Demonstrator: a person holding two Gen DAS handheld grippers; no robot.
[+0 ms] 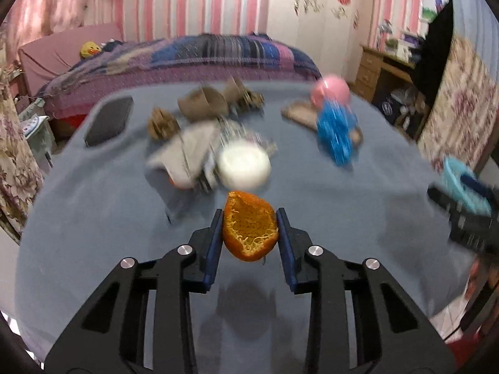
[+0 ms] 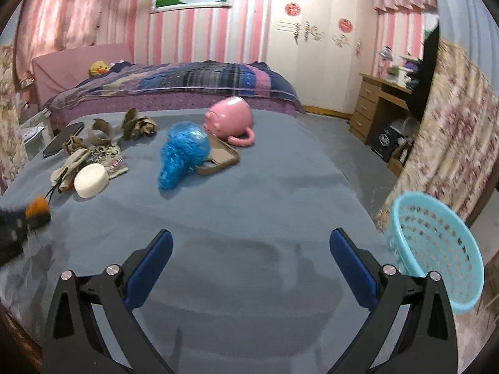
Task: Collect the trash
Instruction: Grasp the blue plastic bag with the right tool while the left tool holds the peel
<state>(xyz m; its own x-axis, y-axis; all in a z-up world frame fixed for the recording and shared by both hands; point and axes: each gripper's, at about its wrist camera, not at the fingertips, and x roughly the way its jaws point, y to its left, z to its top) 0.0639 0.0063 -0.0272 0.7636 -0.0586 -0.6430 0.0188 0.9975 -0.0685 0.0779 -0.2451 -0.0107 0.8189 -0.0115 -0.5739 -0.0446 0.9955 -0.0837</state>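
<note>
My left gripper (image 1: 249, 221) is shut on an orange peel (image 1: 249, 229) and holds it above the grey table (image 1: 93, 218). The peel also shows in the right wrist view (image 2: 37, 205) at the far left. My right gripper (image 2: 251, 243) is open and empty over the table's near part. A light blue mesh basket (image 2: 436, 249) is at the table's right edge, just right of my right gripper; it also shows in the left wrist view (image 1: 461, 184). Crumpled brown paper (image 2: 137, 124), a cardboard ring (image 2: 99, 131) and a blue crumpled bag (image 2: 184, 152) lie further back.
A pink mug (image 2: 229, 120) lies on its side by a brown phone case (image 2: 218, 155). A white round block (image 2: 92, 180) sits on gloves and cloth (image 2: 90, 162). A dark phone (image 2: 62, 140) lies at the far left. A bed stands behind the table.
</note>
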